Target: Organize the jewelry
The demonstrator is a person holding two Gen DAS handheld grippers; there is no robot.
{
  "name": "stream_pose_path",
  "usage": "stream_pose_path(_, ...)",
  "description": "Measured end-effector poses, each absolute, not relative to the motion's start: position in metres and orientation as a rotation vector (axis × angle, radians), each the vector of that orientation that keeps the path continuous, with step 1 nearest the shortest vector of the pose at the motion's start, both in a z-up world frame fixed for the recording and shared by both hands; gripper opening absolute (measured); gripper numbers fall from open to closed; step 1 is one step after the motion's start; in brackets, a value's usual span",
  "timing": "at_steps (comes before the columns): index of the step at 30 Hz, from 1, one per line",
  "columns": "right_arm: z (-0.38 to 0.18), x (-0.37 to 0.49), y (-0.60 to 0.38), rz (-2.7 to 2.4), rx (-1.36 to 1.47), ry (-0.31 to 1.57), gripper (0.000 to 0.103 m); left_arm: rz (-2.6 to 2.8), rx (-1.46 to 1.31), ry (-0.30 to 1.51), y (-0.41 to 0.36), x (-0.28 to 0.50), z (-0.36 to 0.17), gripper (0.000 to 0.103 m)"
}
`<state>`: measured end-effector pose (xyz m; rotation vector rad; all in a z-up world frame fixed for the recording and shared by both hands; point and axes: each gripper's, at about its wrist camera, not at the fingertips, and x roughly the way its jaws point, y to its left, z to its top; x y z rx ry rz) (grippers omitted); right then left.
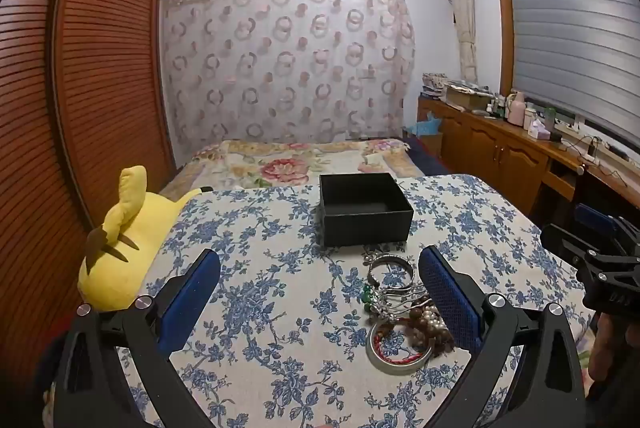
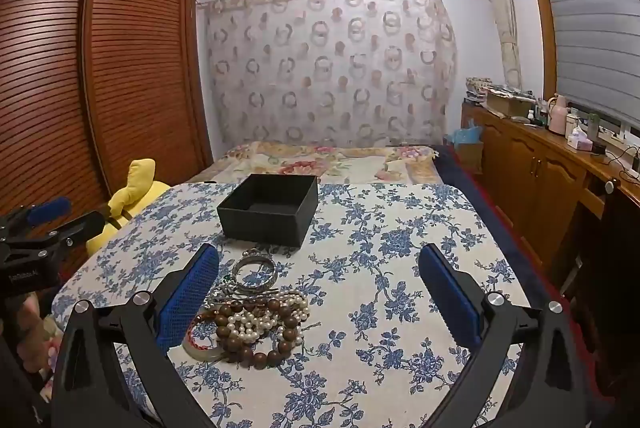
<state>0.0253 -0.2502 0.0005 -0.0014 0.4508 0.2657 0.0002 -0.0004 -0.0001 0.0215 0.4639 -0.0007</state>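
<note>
A pile of jewelry (image 1: 400, 312) lies on the floral-cloth table (image 1: 260, 288): silver bangles, a pale jade bangle, pearl strands and brown wooden beads. It also shows in the right wrist view (image 2: 256, 312). An open, empty black box (image 1: 364, 208) stands behind the pile; the right wrist view shows it too (image 2: 270, 208). My left gripper (image 1: 320, 260) is open, its right finger beside the pile. My right gripper (image 2: 320, 260) is open, its left finger next to the pile. Both hold nothing.
A yellow plush toy (image 1: 124, 248) lies at the table's left edge. A bed (image 1: 300, 160) with a floral cover is behind the table. A wooden wardrobe (image 1: 80, 88) stands left, a cluttered wooden counter (image 1: 520, 132) right.
</note>
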Motion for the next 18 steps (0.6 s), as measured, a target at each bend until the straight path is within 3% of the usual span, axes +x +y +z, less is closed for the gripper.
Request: stream_pose_path(18,0.0045,0.0250,-0.2560,0.263,0.004,0.446,0.101,-0.002,0.019,0.452,-0.0001,0.0001,-0.0003,0.096)
